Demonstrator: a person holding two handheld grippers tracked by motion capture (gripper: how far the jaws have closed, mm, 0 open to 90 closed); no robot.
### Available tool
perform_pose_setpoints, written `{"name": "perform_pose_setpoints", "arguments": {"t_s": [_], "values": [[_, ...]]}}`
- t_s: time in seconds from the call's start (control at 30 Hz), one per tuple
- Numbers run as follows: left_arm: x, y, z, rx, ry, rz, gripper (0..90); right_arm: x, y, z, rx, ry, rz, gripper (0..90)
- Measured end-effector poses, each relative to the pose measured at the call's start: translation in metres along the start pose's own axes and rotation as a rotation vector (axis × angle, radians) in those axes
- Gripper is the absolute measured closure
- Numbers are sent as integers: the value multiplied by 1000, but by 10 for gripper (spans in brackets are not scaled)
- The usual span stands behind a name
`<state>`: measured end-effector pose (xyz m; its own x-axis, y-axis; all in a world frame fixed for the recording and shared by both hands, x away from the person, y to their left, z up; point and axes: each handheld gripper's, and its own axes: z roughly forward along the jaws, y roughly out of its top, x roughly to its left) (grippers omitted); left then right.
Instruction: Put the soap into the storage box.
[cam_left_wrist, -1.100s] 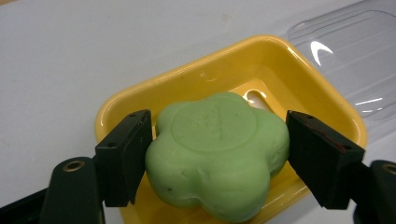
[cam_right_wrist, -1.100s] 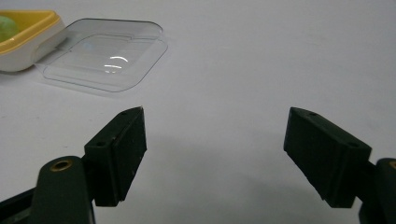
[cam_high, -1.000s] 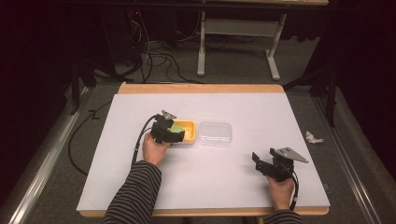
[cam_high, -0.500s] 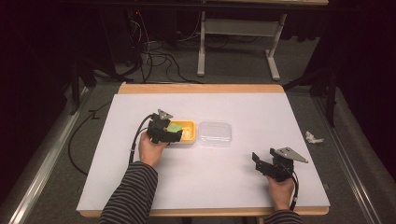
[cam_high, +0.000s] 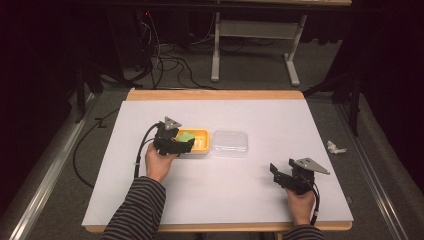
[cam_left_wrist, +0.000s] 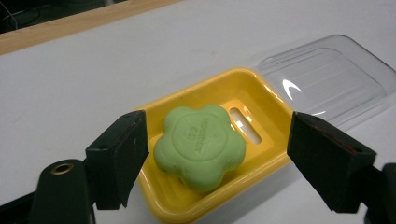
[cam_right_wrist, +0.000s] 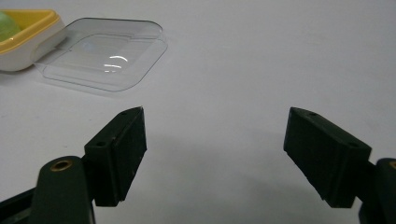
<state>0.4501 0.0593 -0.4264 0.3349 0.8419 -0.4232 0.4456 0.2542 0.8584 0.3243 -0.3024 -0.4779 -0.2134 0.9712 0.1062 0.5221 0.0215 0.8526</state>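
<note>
Green soap (cam_left_wrist: 200, 145) lies in yellow dish (cam_left_wrist: 261, 158).

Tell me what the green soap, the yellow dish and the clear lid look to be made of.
Soap: a matte, waxy-looking solid, likely real soap; stamped lettering shows on its flower-shaped face.
Dish: probably hard moulded plastic, glossy yellow, with bright highlights and a slot cut in its floor.
Lid: thin transparent plastic, shiny; the white table shows through it and a glint sits on top.
</note>
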Motion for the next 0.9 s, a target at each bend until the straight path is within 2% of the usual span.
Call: {"name": "perform_pose_setpoints", "arguments": {"t_s": [0.2, 0.4, 0.47, 0.9], "values": [[-3, 1, -7, -2, -23, -24, 223, 0, 0, 0, 0, -1, -1, 218], [-4, 1, -15, -29, -27, -5, 197, 0, 0, 0, 1, -1, -1, 218], [-5, 3, -19, -46, -40, -4, 196, 0, 0, 0, 0, -2, 0, 218], [-14, 5, -37, -57, -69, -14, 167, 1, 0, 0, -3, -5, -2, 218]]}}
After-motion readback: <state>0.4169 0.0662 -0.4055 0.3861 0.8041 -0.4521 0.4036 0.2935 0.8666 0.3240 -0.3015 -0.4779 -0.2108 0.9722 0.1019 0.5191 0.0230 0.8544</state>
